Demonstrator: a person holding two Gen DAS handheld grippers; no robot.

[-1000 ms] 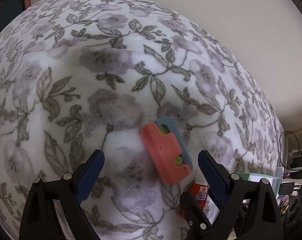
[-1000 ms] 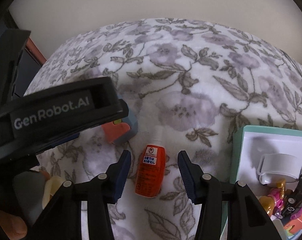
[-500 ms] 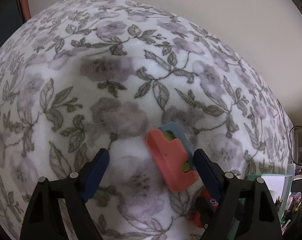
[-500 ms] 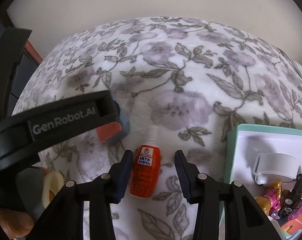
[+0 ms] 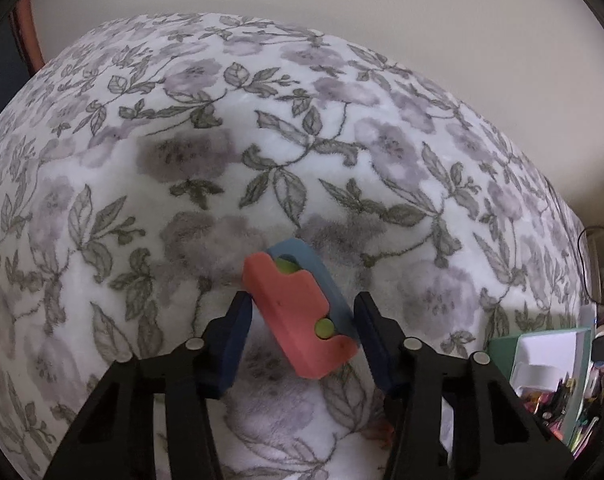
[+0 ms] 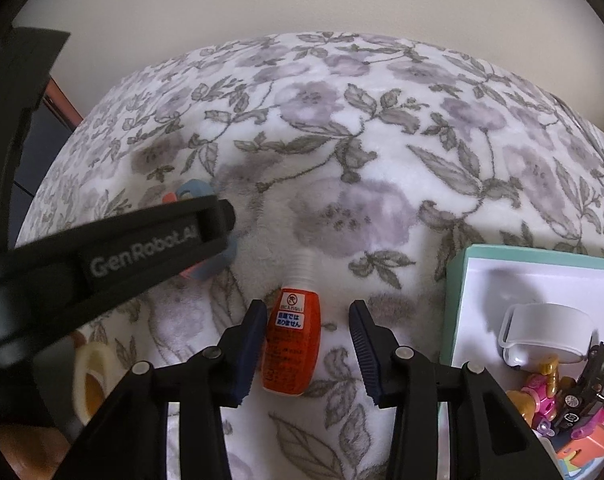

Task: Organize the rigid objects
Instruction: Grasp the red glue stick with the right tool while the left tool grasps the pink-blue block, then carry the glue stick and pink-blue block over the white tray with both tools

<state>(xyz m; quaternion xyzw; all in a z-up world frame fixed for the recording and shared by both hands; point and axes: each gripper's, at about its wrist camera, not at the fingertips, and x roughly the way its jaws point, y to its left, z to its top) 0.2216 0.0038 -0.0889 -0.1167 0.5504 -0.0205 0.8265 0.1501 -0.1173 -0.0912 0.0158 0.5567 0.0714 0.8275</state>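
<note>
A coral and blue block toy [image 5: 302, 312] with green pegs lies on the floral blanket [image 5: 182, 184]. My left gripper [image 5: 303, 310] is open, its fingers on either side of the toy with small gaps. In the right wrist view an orange glue bottle [image 6: 292, 344] with a white nozzle lies on the blanket. My right gripper [image 6: 307, 316] is open and straddles the bottle, with the left finger close to it. The left gripper's black body [image 6: 102, 256] covers most of the block toy [image 6: 206, 268] in that view.
A teal-rimmed white box [image 6: 457, 300] at the right holds a white case [image 6: 545, 332] and several small toys [image 6: 573, 396]; it also shows in the left wrist view [image 5: 541, 360]. A roll of tape [image 6: 90, 380] lies at the lower left. A plain wall stands behind the blanket.
My left gripper has moved forward around the block toy and its fingers have narrowed on it. My right gripper has advanced over the glue bottle, which now sits between its fingers.
</note>
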